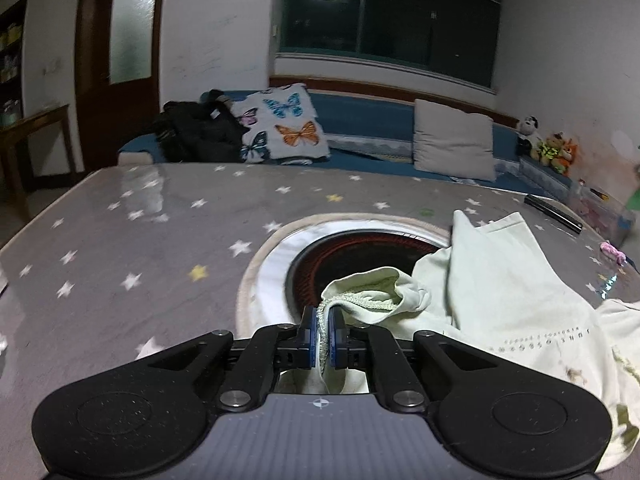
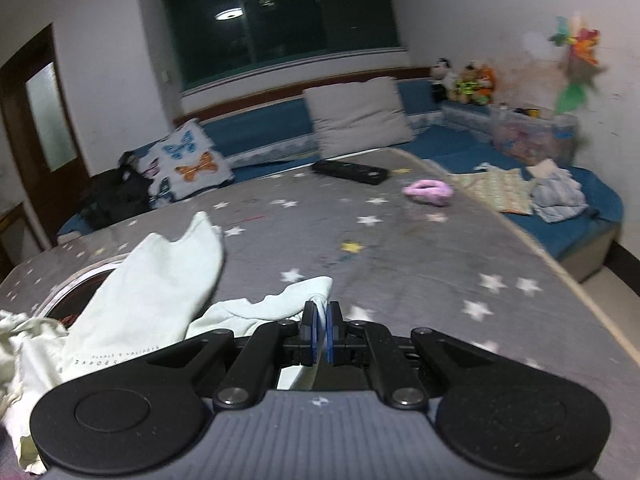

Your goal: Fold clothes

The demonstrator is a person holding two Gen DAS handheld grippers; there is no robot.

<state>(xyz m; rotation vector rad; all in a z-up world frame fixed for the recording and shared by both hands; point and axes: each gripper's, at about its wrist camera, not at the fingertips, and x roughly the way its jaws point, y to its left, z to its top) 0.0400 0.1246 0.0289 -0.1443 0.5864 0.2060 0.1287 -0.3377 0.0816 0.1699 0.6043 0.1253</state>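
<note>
A pale green garment (image 1: 516, 292) lies crumpled on the grey star-patterned table cover (image 1: 140, 248), partly over a round dark inset. My left gripper (image 1: 324, 320) is shut on its elastic waistband edge, and cloth shows between the blue pads. In the right wrist view the same pale green garment (image 2: 160, 280) spreads to the left, one leg pointing away. My right gripper (image 2: 321, 316) is shut on a thin corner of the cloth, near the table's middle.
A round dark inset with a white rim (image 1: 360, 240) sits in the table. A black remote (image 2: 350, 171) and a pink hair tie (image 2: 428, 191) lie at the far side. A blue sofa (image 2: 560, 184) holds cushions, clothes and soft toys. The table edge (image 2: 560, 272) runs along the right.
</note>
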